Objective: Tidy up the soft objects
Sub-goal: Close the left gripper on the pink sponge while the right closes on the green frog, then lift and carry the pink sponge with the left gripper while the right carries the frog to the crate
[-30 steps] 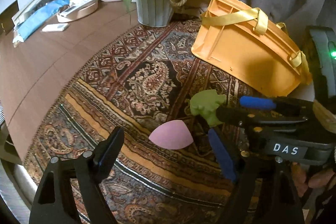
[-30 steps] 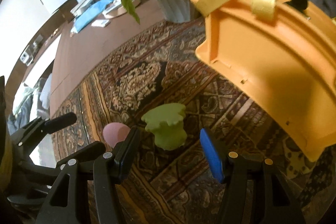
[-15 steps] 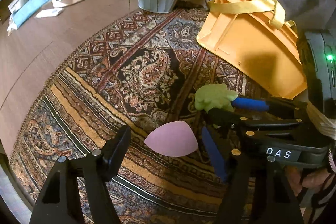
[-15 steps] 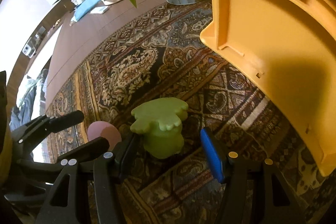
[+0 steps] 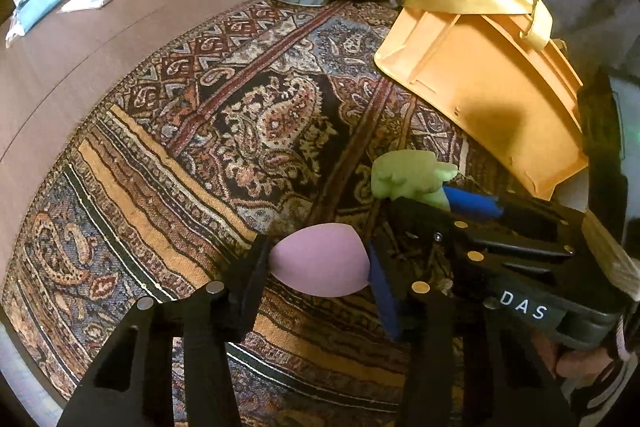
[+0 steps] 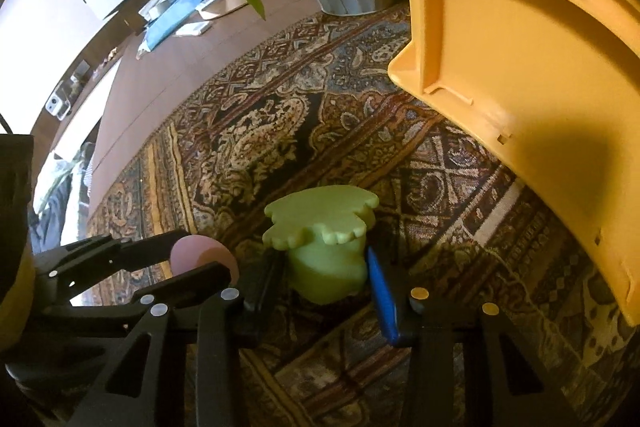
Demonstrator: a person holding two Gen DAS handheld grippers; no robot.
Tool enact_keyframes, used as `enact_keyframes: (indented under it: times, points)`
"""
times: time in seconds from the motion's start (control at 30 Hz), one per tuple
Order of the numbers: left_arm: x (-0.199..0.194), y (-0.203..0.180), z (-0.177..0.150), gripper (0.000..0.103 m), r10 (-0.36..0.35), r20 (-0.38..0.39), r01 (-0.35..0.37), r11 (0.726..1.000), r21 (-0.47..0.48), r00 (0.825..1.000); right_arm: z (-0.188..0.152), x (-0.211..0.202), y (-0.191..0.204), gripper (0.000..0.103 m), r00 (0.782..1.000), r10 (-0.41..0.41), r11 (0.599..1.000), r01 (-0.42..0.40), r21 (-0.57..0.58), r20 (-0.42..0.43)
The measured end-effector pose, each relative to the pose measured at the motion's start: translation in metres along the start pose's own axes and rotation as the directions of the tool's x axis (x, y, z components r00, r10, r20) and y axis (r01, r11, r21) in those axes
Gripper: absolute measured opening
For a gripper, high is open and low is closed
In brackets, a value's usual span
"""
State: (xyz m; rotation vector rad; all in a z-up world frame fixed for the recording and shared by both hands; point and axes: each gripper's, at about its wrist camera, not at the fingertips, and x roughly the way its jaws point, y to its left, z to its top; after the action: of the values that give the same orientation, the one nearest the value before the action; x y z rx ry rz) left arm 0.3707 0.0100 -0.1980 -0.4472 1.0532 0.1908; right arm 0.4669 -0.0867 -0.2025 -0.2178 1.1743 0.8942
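Where both jaws stood wide a second ago, the left gripper (image 5: pixel 316 267) is closing around the pink teardrop foam sponge (image 5: pixel 320 261) and the right gripper (image 6: pixel 320 275) clamps the green mushroom-shaped foam toy (image 6: pixel 324 247), both on the patterned rug (image 5: pixel 240 131); lifting seems next.

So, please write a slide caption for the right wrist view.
Right gripper shut on green sponge on patterned rug, beside orange basket.

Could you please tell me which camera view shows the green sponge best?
The right wrist view: the green sponge sits whole and centred, its frilled top and round base clear between the right gripper pads. The left wrist view shows only its top, with the base hidden behind that gripper.
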Motion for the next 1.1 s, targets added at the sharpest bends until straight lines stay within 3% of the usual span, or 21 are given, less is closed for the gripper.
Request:
enact_keyframes:
  times: [0.37,0.63,1.1]
  points:
    - [-0.028,-0.008,-0.005,0.047,0.039,0.082,-0.044,0.997,0.064,0.996,-0.017,-0.036,0.001,0.042,0.991,-0.074,0.995,0.066,0.078,0.112]
    - [-0.054,-0.024,-0.005,0.047,0.023,0.174,-0.047,0.99,0.136,0.985,-0.032,-0.074,0.001,0.042,0.97,-0.137,0.98,0.103,0.17,0.203]
    - [-0.101,-0.064,0.006,0.047,-0.102,0.283,0.016,0.956,0.291,0.954,-0.054,-0.155,0.007,0.042,0.881,-0.299,0.933,0.188,0.308,0.368]
